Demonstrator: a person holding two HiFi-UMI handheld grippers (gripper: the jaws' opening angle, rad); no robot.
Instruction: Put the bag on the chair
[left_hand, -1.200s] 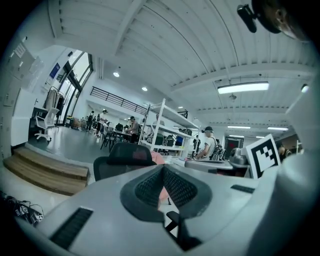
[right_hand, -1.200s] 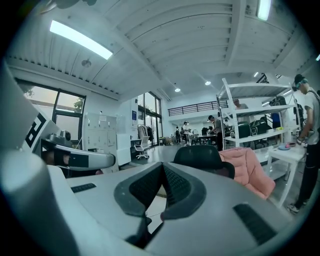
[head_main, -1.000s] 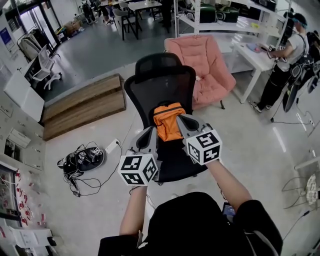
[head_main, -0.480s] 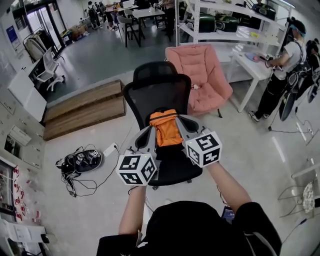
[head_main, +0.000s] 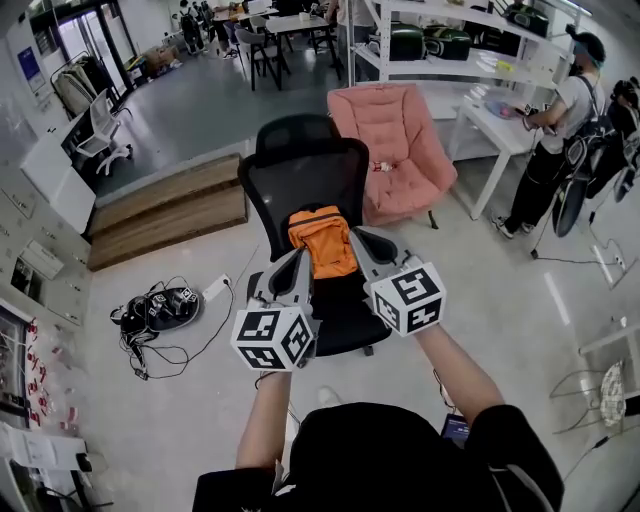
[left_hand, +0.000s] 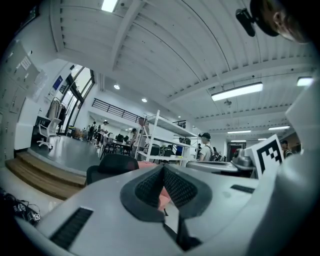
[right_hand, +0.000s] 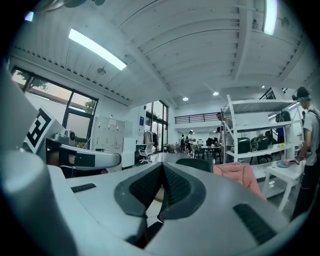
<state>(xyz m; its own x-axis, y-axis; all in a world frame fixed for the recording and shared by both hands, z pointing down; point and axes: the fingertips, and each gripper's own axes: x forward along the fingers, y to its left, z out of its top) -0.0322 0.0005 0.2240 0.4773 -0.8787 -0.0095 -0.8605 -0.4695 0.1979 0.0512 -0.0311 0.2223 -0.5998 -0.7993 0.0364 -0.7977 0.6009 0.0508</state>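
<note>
readable text: none | blue wall sign (head_main: 28, 63): too small to read

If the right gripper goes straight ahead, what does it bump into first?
The right gripper, gripping the orange fabric bag, would probably hit the backrest of the black mesh office chair first; depth is unclear.

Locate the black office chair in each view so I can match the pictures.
Head view: black office chair upper centre, directly behind the orange bag.
Left gripper view: its dark back low, left of centre.
Right gripper view: its top edge near centre, just past the jaw tips.
Shared landmark: the pink chair, to the right of it in every view.
</note>
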